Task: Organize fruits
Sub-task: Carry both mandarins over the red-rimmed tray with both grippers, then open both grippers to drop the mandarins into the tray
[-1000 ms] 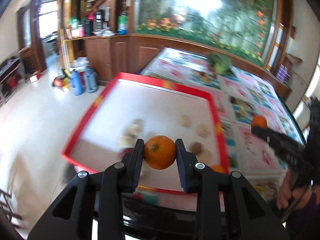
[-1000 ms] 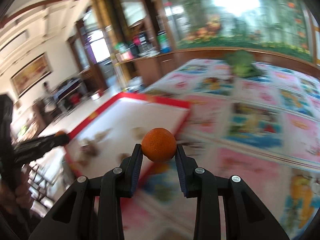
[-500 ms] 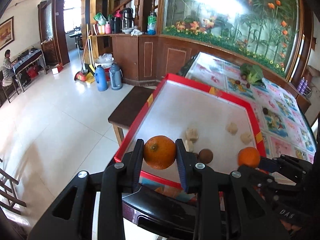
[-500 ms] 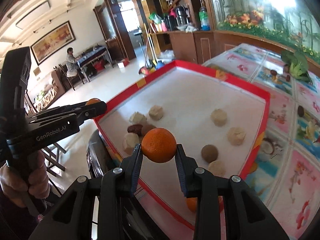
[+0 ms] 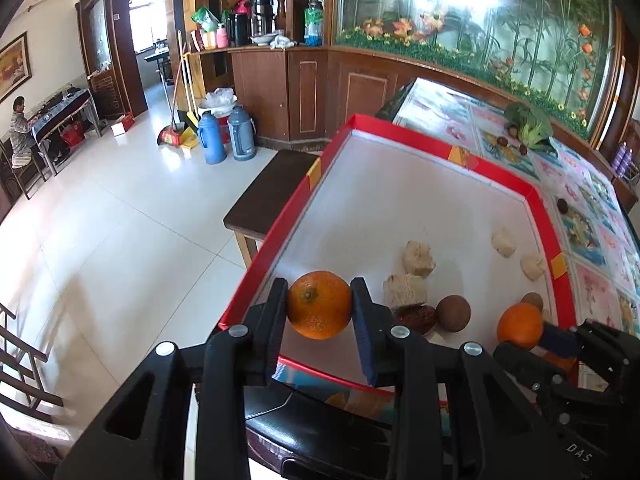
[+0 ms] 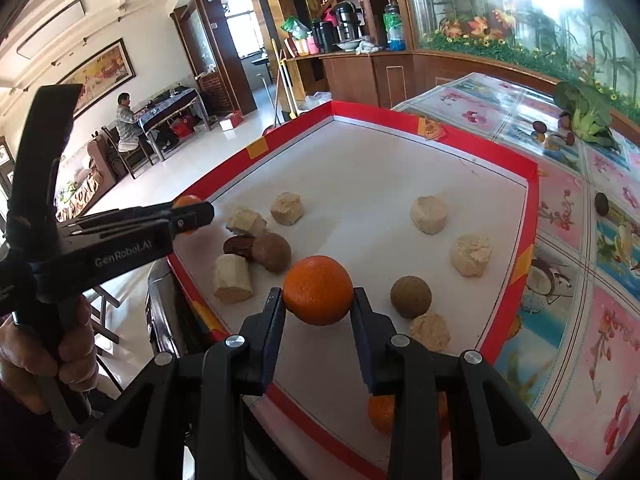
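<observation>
My left gripper (image 5: pixel 320 306) is shut on an orange (image 5: pixel 319 305) and holds it over the near left corner of the red-rimmed white tray (image 5: pixel 400 132). My right gripper (image 6: pixel 318 296) is shut on another orange (image 6: pixel 318 290) over the tray's near edge (image 6: pixel 312 412). Each gripper shows in the other's view: the right one with its orange (image 5: pixel 520 326), the left one with its orange (image 6: pixel 188 202). Several beige lumps (image 6: pixel 430 214) and brown round fruits (image 6: pixel 411 296) lie in the tray. Another orange (image 6: pixel 382 414) lies outside the tray, behind my right fingers.
The tray sits on a table with a picture-print cloth (image 6: pixel 568 240). Green leafy vegetables (image 6: pixel 588 116) and small dark fruits (image 6: pixel 602 204) lie on the far side. A wooden bench (image 5: pixel 268 196) and tiled floor are to the left. A person (image 6: pixel 126 120) sits in the far room.
Both grippers have swung over the tray's near end, each still holding its orange. The views have steadied and sit closer to the tray's contents.
</observation>
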A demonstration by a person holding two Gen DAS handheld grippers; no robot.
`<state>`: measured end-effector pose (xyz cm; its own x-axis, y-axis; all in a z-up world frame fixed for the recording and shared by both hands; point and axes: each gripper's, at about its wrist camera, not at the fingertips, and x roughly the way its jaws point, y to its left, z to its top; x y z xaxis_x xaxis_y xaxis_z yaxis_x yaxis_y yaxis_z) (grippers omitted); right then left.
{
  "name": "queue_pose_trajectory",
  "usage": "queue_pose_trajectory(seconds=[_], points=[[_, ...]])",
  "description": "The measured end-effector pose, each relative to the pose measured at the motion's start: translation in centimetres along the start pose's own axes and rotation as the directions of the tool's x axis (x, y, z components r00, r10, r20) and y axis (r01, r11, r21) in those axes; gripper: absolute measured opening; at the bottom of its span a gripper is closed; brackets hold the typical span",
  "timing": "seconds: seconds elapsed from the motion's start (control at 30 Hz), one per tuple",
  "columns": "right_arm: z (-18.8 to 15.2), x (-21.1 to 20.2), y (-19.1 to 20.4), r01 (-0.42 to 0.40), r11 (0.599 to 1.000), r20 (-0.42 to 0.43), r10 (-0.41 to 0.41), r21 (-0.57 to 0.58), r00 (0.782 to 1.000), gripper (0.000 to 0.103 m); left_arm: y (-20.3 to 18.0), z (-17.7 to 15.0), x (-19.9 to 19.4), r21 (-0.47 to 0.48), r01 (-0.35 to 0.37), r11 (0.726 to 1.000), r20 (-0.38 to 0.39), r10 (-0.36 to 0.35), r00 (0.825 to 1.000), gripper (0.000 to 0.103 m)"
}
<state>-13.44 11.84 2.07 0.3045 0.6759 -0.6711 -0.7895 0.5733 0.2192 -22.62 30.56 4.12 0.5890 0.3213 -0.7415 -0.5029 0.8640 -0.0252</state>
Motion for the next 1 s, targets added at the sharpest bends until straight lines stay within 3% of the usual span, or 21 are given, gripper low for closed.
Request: queue_pose_trajectory(seconds=[0.07, 0.23, 0.33, 0.43, 0.5, 0.57, 0.73, 0.87, 1.0], points=[[0.1, 0.1, -0.1, -0.006, 1.0, 0.002, 0.006, 0.003, 1.0, 0.033, -0.1, 0.0, 0.4, 0.004, -0.002, 1.0, -0.014, 0.002, 1.0, 0.034], [0.1, 0.0, -0.1, -0.032, 0.999, 0.004, 0.032, -0.007, 0.999, 0.046, -0.5, -0.3, 1.0, 0.024, -0.025, 0.999, -0.033, 0.026, 0.999, 0.034], [0.0, 0.0, 0.2, -0.045, 0.999, 0.002, 0.045, -0.029, 0.999, 0.05, -0.8, -0.4, 1.0, 0.039, -0.025, 0.999, -0.041, 0.027, 0.999, 0.04], [-0.1, -0.5, -0.1, -0.087, 0.996, 0.015, 0.088, -0.025, 0.996, 0.054, -1.4, -0.5, 0.9, 0.058, -0.023, 0.998, -0.042, 0.025, 0.999, 0.055], [-0.2, -1.4, -1.0, -0.119, 0.993, 0.046, 0.118, 0.012, 0.992, 0.056, -1.9, -0.5, 0.6, 0.077, -0.039, 0.996, -0.033, 0.042, 0.999, 0.073], [-0.4, -2.5, -2.0, -0.135, 0.99, 0.078, 0.132, 0.036, 0.988, 0.056, -1.8, -0.5, 0.3, 0.075, -0.045, 0.996, -0.021, 0.047, 0.999, 0.084], [-1.8, -7.0, -5.0, -0.162, 0.983, 0.147, 0.148, 0.083, 0.978, 0.057, -0.2, -0.2, -0.9, 0.018, -0.036, 0.999, 0.011, 0.035, 0.999, 0.086], [-2.4, -7.8, -5.9, -0.133, 0.986, 0.11, 0.122, 0.096, 0.986, 0.057, 0.4, 0.2, -1.8, -0.004, -0.077, 0.997, 0.05, 0.077, 0.996, 0.086], [-2.7, -6.7, -5.0, -0.116, 0.991, 0.06, 0.113, 0.064, 0.992, 0.042, 0.2, 0.4, -2.4, -0.007, -0.06, 0.998, 0.064, 0.06, 0.996, 0.086]])
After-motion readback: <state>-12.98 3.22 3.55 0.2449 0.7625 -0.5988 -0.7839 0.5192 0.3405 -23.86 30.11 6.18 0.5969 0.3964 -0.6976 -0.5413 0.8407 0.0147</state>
